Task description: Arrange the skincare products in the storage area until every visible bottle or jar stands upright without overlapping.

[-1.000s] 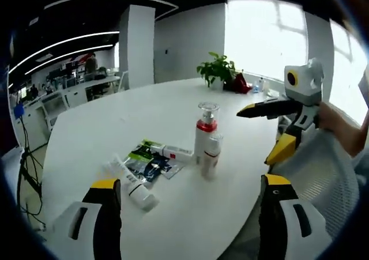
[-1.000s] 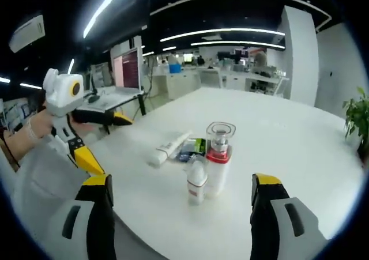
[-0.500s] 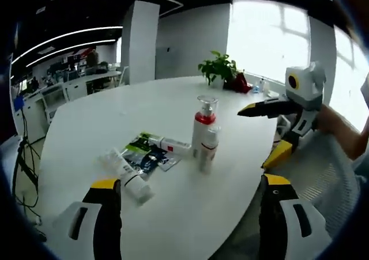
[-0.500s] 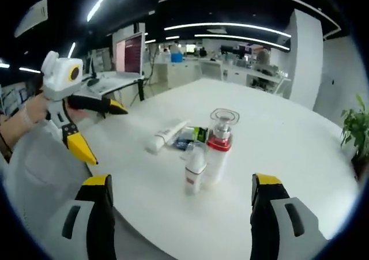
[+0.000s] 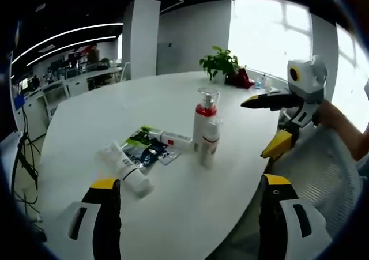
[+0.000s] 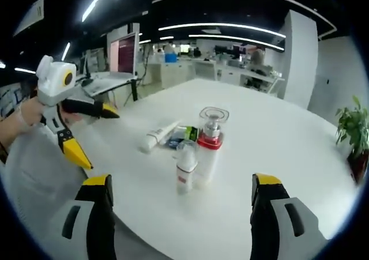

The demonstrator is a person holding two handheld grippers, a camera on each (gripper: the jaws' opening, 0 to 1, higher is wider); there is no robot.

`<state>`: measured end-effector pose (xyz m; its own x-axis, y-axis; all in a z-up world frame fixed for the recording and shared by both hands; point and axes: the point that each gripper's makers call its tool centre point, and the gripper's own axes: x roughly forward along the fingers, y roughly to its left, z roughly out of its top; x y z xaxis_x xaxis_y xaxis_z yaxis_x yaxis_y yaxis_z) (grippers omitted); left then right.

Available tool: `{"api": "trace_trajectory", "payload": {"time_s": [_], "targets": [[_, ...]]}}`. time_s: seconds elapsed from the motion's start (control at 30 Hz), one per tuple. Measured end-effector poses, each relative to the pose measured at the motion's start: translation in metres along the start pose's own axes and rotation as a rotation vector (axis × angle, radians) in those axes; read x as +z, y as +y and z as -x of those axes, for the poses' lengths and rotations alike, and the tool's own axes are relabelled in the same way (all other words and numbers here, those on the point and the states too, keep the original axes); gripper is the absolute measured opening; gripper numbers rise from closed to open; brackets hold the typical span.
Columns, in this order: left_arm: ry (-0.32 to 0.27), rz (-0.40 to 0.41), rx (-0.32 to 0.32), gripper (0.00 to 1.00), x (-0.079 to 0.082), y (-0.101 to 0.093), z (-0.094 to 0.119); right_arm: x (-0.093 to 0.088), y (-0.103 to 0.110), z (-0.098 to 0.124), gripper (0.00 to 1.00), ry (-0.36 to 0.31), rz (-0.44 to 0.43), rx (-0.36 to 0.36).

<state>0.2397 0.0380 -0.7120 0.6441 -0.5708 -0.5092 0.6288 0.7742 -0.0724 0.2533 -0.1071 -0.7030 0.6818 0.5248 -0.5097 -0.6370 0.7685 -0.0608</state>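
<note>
Left gripper (image 5: 184, 214) was held above the near table edge, jaws spread wide, nothing between them. Right gripper (image 6: 180, 214) likewise gaped, empty, clear of the white table (image 6: 300, 156).

Mid-table a pump bottle (image 5: 204, 127) with red collar and clear cap stood upright; a small white bottle (image 5: 210, 146) stood upright just beside it, whether touching I could not tell. A white tube (image 5: 125, 170) lay flat nearer the left gripper. Sachets (image 5: 147, 154) and a small white box (image 5: 173, 139) lay flat between tube and bottles. A potted plant (image 5: 221, 65) stood at the far edge.
</note>
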Motion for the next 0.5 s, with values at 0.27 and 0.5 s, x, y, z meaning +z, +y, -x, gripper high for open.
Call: {"api": "trace_trajectory", "payload": {"time_s": [0.27,0.5], "targets": [[-0.002,0.004,0.027,0.99,0.001,0.009,0.003,0.000,0.003,-0.002,0.99,0.006,0.013,0.008],[0.034,-0.006,0.067,0.98,-0.003,0.018,0.000,0.003,0.002,-0.003,0.99,0.005,0.024,0.013]]}}
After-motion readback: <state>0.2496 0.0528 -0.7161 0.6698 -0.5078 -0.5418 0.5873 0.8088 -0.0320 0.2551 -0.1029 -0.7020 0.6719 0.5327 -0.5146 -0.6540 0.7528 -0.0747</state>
